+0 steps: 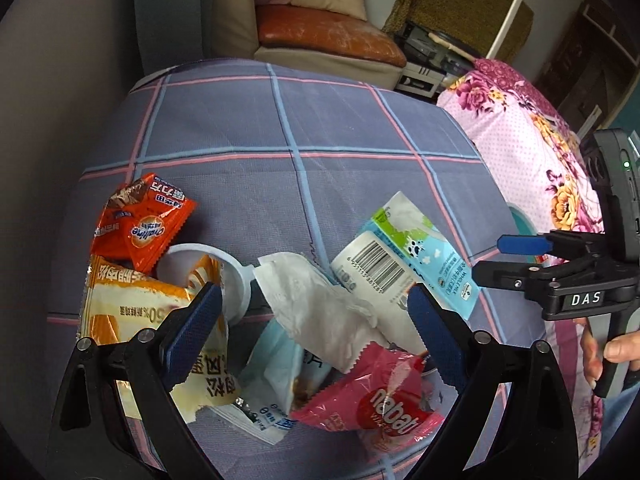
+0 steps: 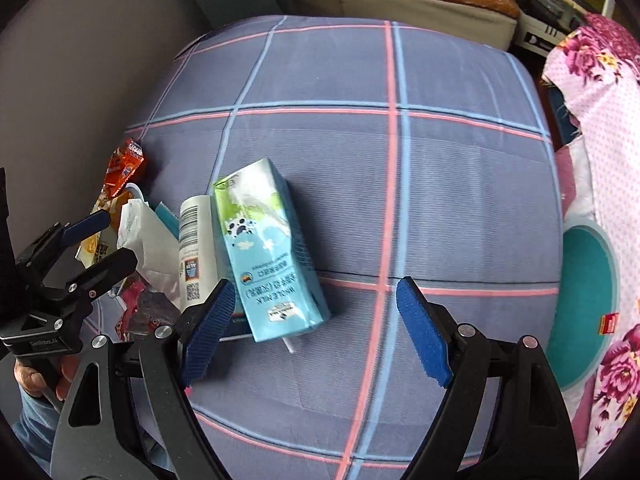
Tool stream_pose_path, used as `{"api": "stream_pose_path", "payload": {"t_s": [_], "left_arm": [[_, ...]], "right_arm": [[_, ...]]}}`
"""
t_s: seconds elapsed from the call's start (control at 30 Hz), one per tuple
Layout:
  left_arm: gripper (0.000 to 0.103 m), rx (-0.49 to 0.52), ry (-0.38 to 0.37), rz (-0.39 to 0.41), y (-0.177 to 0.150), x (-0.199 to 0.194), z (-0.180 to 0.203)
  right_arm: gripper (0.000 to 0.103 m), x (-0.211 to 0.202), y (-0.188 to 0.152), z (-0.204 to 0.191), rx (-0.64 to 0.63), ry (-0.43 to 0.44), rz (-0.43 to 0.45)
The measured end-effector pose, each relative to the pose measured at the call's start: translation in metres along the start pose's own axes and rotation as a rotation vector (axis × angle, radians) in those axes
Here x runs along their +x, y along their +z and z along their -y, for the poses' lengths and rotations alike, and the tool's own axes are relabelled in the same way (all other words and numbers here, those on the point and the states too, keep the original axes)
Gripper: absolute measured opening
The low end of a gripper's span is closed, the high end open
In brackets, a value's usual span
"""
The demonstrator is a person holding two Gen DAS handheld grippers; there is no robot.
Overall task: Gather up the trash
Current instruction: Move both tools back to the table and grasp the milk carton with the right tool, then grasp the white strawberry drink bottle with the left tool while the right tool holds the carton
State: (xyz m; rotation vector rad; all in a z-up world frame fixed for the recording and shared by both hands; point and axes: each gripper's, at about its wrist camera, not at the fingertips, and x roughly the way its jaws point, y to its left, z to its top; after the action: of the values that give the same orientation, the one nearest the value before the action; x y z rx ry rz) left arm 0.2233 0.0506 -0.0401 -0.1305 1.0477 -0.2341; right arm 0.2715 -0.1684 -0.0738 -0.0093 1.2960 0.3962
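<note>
A pile of trash lies on a table [image 1: 320, 128] covered in a blue-grey cloth with pink and pale blue checks. The left gripper [image 1: 316, 332] hangs over the pile with its blue-padded fingers spread wide apart, holding nothing. Between and under its fingers lie a crumpled white tissue [image 1: 320, 304], a pink snack wrapper [image 1: 380, 396] and a torn pale blue wrapper [image 1: 272, 380]. At the left edge of the pile sit an orange Ovaltine wrapper [image 1: 140, 220], a yellow and white wrapper [image 1: 132, 312] and a white plastic ring [image 1: 232, 276].

A light blue milk carton [image 2: 268, 252] lies on its side at the right edge of the pile, its barcode face toward the tissue, with a white straw poking out of its near end. The right gripper [image 2: 316, 332] hovers just to the right of the carton, fingers wide open and empty; its left finger overlaps the carton's near corner in its own view, and contact cannot be judged. To the right of the table lie a pink floral cloth [image 2: 608, 120] and a teal round object [image 2: 584, 300].
</note>
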Motion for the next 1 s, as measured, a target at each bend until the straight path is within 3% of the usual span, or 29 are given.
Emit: {"api": "stream_pose_path", "payload": {"t_s": [0.3,0.5,0.8,1.0], "left_arm": [[0.094,-0.007,-0.024,0.002,0.004,0.006,-0.01],[0.094,-0.014,-0.022,0.0,0.007,0.009,-0.008],[0.094,0.045,-0.044,0.01,0.018,0.005,0.028],[0.091,0.08,-0.078,-0.034,0.026,0.018,0.068]], "right_arm": [[0.076,0.039,0.02,-0.018,-0.056,0.021,-0.062],[0.05,0.042,0.021,-0.013,-0.038,0.046,-0.056],[0.049,0.013,-0.01,0.056,0.128,0.009,-0.006],[0.049,-0.003,-0.037,0.086,0.192,0.018,0.023]]}}
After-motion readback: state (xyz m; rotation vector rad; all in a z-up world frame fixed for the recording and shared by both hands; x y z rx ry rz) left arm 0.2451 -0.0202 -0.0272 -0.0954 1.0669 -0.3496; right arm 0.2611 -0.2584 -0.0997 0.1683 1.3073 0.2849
